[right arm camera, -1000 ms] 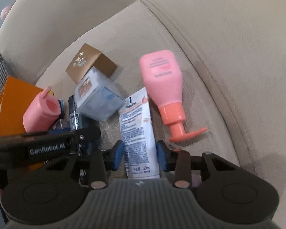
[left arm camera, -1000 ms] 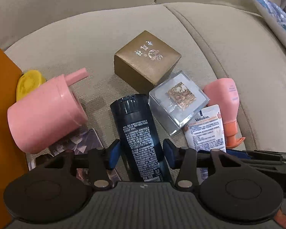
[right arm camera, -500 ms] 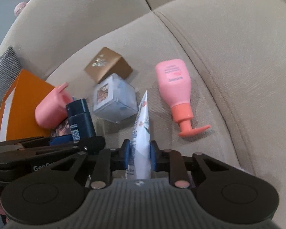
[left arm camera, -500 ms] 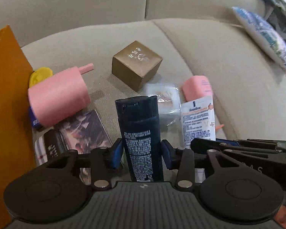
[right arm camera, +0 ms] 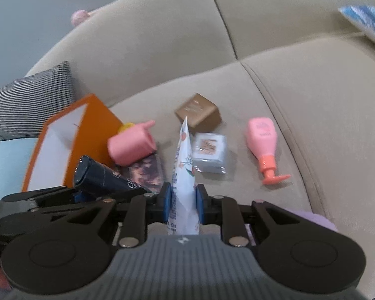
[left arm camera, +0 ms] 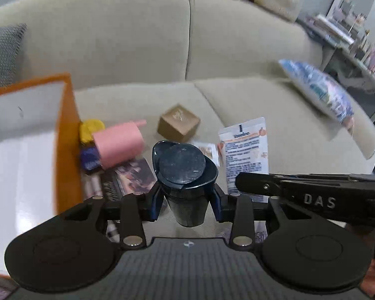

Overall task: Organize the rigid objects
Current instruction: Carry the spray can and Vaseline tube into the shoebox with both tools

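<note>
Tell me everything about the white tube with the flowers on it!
The white tube looks like soft squeezy plastic, with small orange-and-blue flower prints, an orange logo and lines of tiny print. The left wrist view shows the word Vaseline on it. Its flat crimped end points up and away. The right gripper pinches it near its lower end, holding it above the beige sofa. Only the blue pads touch it.

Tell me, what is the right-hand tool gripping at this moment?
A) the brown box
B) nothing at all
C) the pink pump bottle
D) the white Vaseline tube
D: the right tool has its blue pads pressed on the white Vaseline tube, lifted off the sofa, while the pink pump bottle and brown box lie on the cushion.
</note>
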`<action>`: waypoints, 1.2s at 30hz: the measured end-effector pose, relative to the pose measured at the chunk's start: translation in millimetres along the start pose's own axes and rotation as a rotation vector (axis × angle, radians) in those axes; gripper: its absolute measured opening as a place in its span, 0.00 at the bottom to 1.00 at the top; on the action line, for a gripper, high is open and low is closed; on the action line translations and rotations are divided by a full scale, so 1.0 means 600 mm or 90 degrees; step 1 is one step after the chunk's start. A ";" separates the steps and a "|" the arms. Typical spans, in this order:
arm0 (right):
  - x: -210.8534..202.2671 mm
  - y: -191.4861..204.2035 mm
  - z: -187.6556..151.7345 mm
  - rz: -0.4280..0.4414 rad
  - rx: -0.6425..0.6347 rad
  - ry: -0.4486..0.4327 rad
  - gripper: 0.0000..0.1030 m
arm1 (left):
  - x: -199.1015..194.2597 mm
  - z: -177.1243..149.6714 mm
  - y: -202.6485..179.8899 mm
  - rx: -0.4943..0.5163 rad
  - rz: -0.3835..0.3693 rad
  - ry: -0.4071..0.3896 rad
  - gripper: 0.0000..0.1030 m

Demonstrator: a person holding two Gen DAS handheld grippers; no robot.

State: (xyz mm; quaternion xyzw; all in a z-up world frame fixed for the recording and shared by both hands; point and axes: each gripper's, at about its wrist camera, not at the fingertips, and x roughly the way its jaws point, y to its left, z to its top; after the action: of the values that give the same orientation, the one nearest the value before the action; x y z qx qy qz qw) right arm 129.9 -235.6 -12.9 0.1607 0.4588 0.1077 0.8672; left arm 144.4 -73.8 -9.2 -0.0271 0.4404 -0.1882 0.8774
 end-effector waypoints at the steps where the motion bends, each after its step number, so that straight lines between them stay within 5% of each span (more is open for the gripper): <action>1: -0.011 0.012 0.000 0.006 -0.008 -0.008 0.21 | -0.018 -0.001 0.005 0.000 -0.001 -0.012 0.43; 9: -0.063 0.137 0.012 0.097 -0.088 -0.052 0.21 | -0.155 0.021 0.078 0.009 0.057 -0.046 0.43; 15: -0.035 0.240 0.011 0.164 -0.139 -0.032 0.21 | -0.197 0.037 0.138 0.034 0.122 0.024 0.43; 26: 0.129 0.336 -0.022 0.178 -0.184 0.109 0.21 | -0.098 0.021 0.289 -0.046 0.134 0.208 0.43; 36: 0.220 0.338 -0.019 0.160 -0.191 0.170 0.21 | -0.004 -0.008 0.347 -0.069 0.107 0.293 0.43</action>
State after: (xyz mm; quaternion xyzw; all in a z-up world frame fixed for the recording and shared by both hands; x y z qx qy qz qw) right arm 185.5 -1.6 -42.7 0.0701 0.5245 0.3018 0.7930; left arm 202.9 121.1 -54.7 0.0065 0.6386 -0.0920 0.7640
